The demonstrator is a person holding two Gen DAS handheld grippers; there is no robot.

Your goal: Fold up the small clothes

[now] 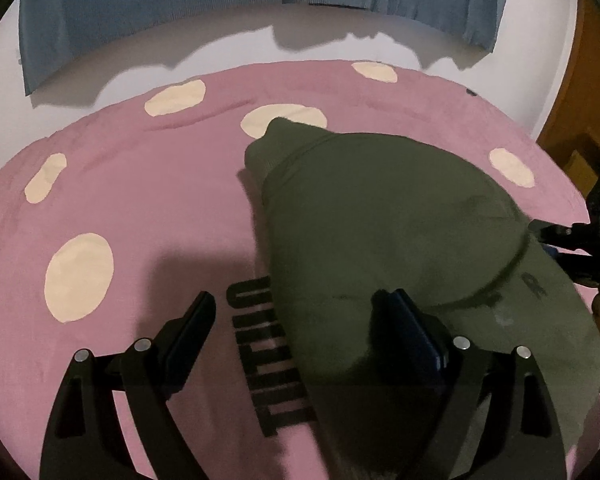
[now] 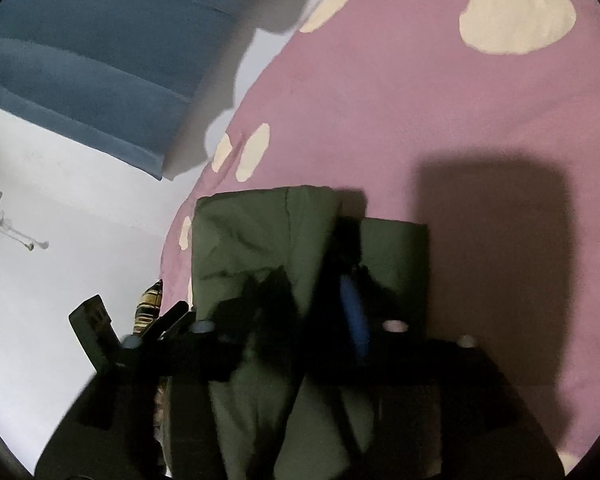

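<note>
A dark olive-green garment (image 1: 392, 216) lies folded on a pink blanket with cream dots (image 1: 140, 200). My left gripper (image 1: 300, 320) is open just above it, its right finger (image 1: 412, 320) resting on the cloth and its left finger (image 1: 192, 328) over the blanket's black lettering. My right gripper (image 2: 316, 296) is shut on a fold of the same garment (image 2: 252, 240) and holds it lifted over the blanket (image 2: 420, 100). It shows at the right edge of the left wrist view (image 1: 572, 240).
A blue towel or cloth (image 1: 180, 4) hangs on the white wall behind the bed. A wooden door (image 1: 588, 92) stands at the right. Open pink blanket lies to the left of the garment. A striped item (image 2: 148, 308) lies at the bed's edge.
</note>
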